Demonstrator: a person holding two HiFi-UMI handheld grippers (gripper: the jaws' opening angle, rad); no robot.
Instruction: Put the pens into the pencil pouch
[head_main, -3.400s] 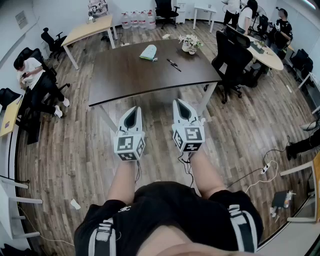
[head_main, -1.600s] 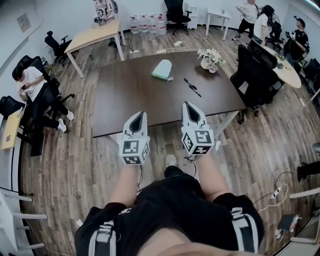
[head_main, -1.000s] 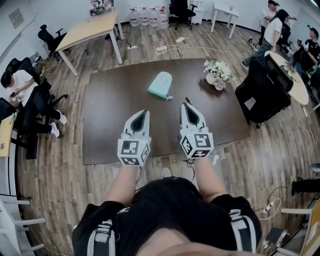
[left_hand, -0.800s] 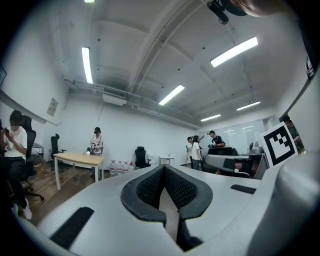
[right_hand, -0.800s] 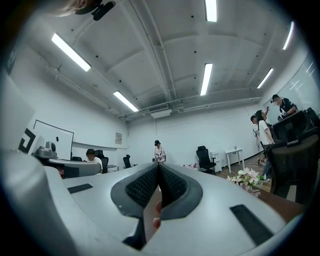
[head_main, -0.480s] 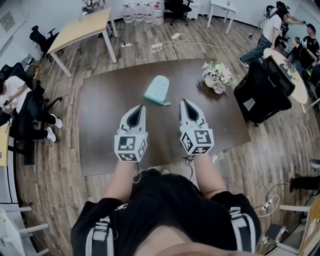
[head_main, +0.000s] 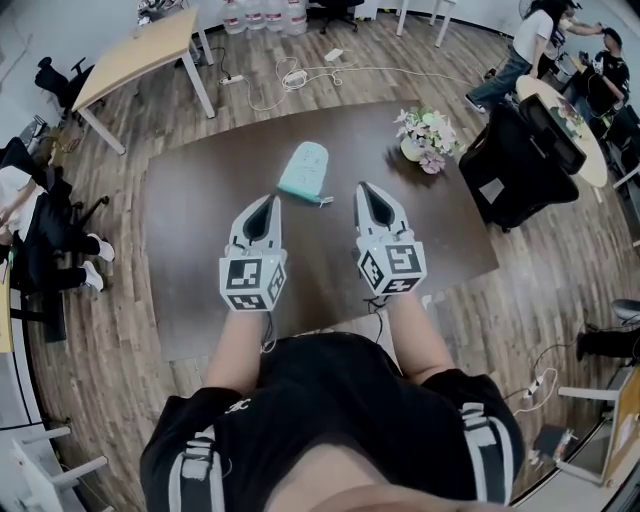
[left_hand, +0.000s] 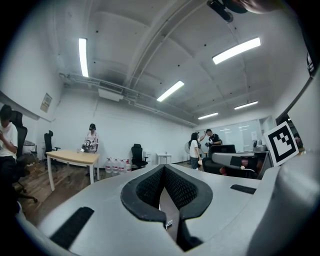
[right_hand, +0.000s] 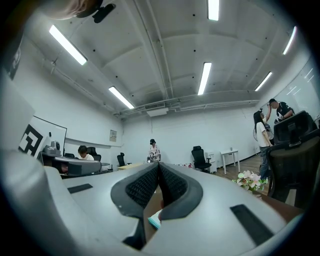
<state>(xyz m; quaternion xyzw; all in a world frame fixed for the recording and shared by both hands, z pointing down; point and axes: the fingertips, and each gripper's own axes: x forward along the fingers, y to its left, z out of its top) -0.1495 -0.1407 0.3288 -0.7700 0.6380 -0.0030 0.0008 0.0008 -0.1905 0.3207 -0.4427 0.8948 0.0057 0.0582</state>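
"Are those jaws holding anything?"

"No. The left gripper (head_main: 267, 203) has its jaws pressed together tip to tip, and so has the right gripper (head_main: 367, 190). Both are closed on nothing and held out side by side over the near half of the table (head_main: 190, 270)."

"And the pencil pouch?"

"The pencil pouch (head_main: 303, 170) is pale teal and lies flat on the dark brown top. It's just beyond the two grippers, in line with the gap between them. I can't make out a pen from where I stand."

"Anything else on that table?"

"A pot of flowers (head_main: 424, 132) toward the far right corner, well apart from the pouch."

"And round it?"

"A wood-plank floor (head_main: 120, 330) all about. A black office chair (head_main: 520, 160) stands at the table's right edge. At the far left there's a light wooden table (head_main: 140, 55), with water bottles (head_main: 262, 14) along the far wall and a white cable (head_main: 300, 75) loose on the boards. One person (head_main: 12, 188) sits at the left, and a few people (head_main: 530, 40) stand at the far right."
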